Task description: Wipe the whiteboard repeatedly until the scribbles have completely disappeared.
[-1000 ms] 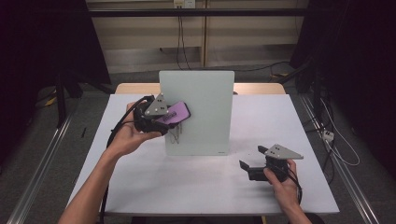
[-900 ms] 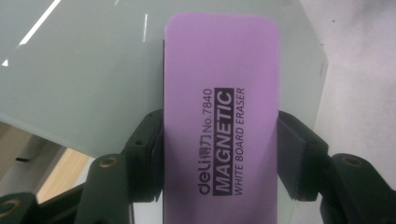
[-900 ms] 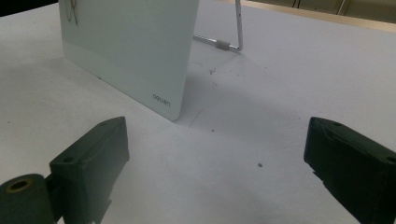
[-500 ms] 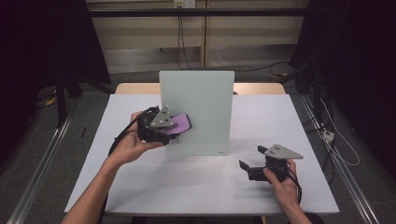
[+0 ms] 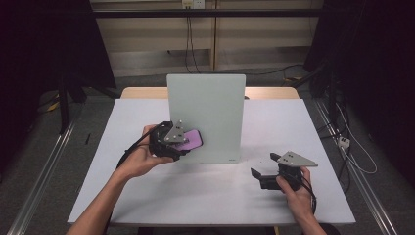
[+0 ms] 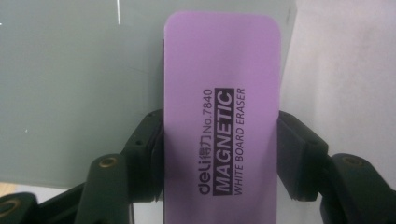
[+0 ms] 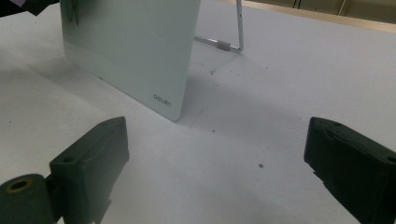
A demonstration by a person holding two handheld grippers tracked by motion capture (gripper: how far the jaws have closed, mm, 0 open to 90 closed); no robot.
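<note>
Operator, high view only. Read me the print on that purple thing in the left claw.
Observer: The eraser reads "deli No.7840 Magnetic White Board Eraser". The left claw pinches its long sides.
Operator: Report what props the board up.
Observer: A bent wire stand behind the board.
Operator: Check between the right claw's jaws.
Observer: The right claw is wide open, with bare table between its jaws.
</note>
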